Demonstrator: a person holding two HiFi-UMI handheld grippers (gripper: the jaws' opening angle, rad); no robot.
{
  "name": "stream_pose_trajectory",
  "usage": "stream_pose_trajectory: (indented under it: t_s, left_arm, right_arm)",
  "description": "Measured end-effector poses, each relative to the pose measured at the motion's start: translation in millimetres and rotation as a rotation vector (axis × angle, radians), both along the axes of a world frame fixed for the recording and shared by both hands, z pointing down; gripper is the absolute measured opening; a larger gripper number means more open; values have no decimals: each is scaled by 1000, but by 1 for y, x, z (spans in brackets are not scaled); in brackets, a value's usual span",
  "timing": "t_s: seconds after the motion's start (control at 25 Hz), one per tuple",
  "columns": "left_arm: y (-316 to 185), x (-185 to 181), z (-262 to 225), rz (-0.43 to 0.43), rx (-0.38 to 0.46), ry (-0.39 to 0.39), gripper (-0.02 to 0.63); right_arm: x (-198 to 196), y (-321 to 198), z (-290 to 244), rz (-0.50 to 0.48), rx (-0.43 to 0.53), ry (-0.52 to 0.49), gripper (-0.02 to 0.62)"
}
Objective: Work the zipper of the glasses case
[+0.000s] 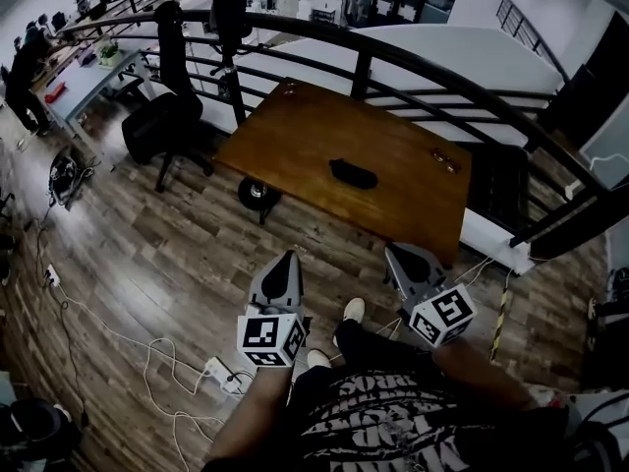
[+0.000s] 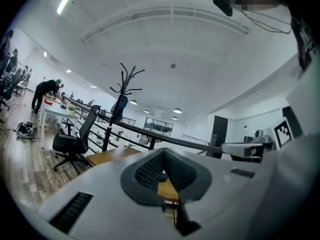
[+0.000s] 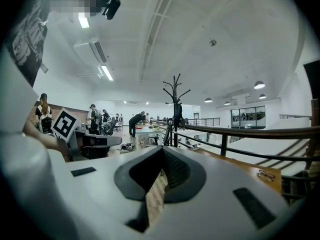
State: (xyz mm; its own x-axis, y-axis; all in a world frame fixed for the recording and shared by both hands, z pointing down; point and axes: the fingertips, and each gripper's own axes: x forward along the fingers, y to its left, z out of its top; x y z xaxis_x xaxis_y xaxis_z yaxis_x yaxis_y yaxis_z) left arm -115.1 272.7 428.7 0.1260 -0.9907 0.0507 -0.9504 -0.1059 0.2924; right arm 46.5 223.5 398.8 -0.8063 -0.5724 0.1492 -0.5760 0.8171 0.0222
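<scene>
Approach stage, by judgement: zipper work is not yet begun. The glasses case (image 1: 352,173) is lying at the centre of the frame on the wooden table (image 1: 295,136), showing as a dark, flat oblong, with its zipper too small to make out. The left gripper (image 1: 287,264) and right gripper (image 1: 398,257) are hanging lower middle, well apart from it, both clenched on nothing. The next move is calling for reaching the table, parting the jaws and steadying the case.

The table (image 1: 413,190) is smooth brown wood, the glasses case (image 1: 352,173) matt black — the floor (image 1: 167,254) grained wooden planks.
</scene>
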Motion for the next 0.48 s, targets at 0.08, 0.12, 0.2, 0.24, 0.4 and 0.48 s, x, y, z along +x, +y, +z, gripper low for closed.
stream_pose_trajectory:
  t_s: [0.08,0.12,0.2,0.24,0.4,0.48]
  left_arm:
    - [-5,2,8,1,-22,-14,8]
    - [-8,2,12,1,-34,-16,8]
    - [-15,1,17,2,-54,-21,8]
    - [-19,2,19,2,-64,-26,8]
    - [-39,1,28,-1,-103,-32,8]
    - [-54,3,30,6,-113,-42,8]
  right_arm:
    - [1,-4,10,-3,-5,1,-2]
    - [1,-7,16,-4,-15,0,-2]
    - [0,-15,25,-8,-35,-2,-2]
    - [1,-20,28,-11,-39,-2,-3]
    - [7,-46,41,0,-68,-23,-3]
    - [9,-61,45,8,-79,-30,-2]
